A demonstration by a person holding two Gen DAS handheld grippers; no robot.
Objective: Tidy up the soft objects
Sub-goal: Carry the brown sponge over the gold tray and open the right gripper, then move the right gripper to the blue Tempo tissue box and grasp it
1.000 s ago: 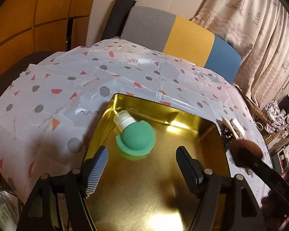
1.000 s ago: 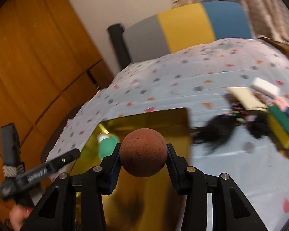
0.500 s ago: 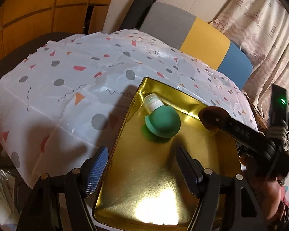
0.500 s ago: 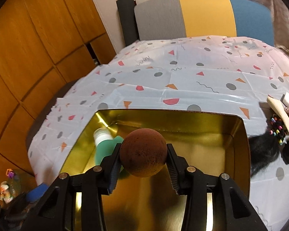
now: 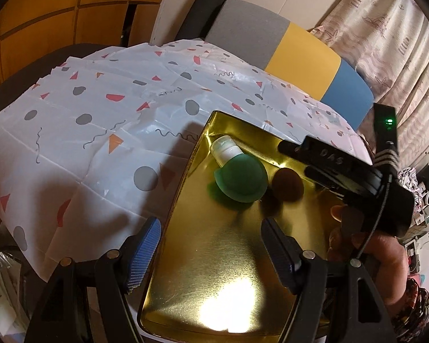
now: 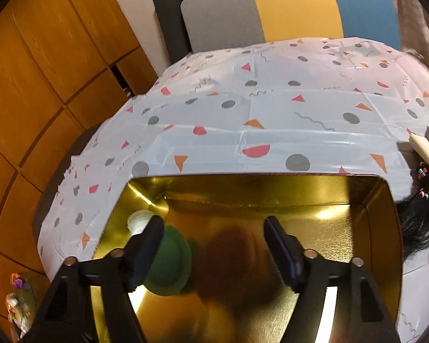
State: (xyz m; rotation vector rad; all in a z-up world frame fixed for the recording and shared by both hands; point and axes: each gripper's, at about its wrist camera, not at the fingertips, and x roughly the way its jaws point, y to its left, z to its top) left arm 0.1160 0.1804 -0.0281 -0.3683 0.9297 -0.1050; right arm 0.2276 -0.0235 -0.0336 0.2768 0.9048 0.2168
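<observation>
**Brown ball let go into gold tray, both claws open**

Left claw (image 5: pixel 208 254): jaws wide apart, nothing between them, hovering over the near end of the gold tray (image 5: pixel 186 257). Off its left finger is the spotted tablecloth (image 5: pixel 100 131). Ahead of it, just past the fingertips, lies the green bottle (image 5: pixel 240 180) with its white cap (image 5: pixel 224 150) pointing to the far left corner of the tray. Right beside the bottle, close to touching, sits the brown ball (image 5: pixel 287 184).

Right claw (image 6: pixel 214 237): jaws have just been opening, pads no longer on the ball. The brown ball (image 6: pixel 228 254) is blurred, between and just below the open fingers, over the tray floor; can't tell if it is resting yet or dropping. The green bottle (image 6: pixel 171 260) is partly behind the left finger of this claw. Beyond the right finger, off the tray (image 6: pixel 271 183), a black hairpiece with coloured beads (image 6: pixel 420 217) lies on the cloth, likely among the next to sort.

Handling guess: the ball looks like light spongy foam, matte, not slippery, gives under the pads. It may roll on the slick metal floor. Take it across its middle. The bottle looks soft and squeezable; grip the round body, not the hard cap. Hairpiece is limp; pinch the thick part.
</observation>
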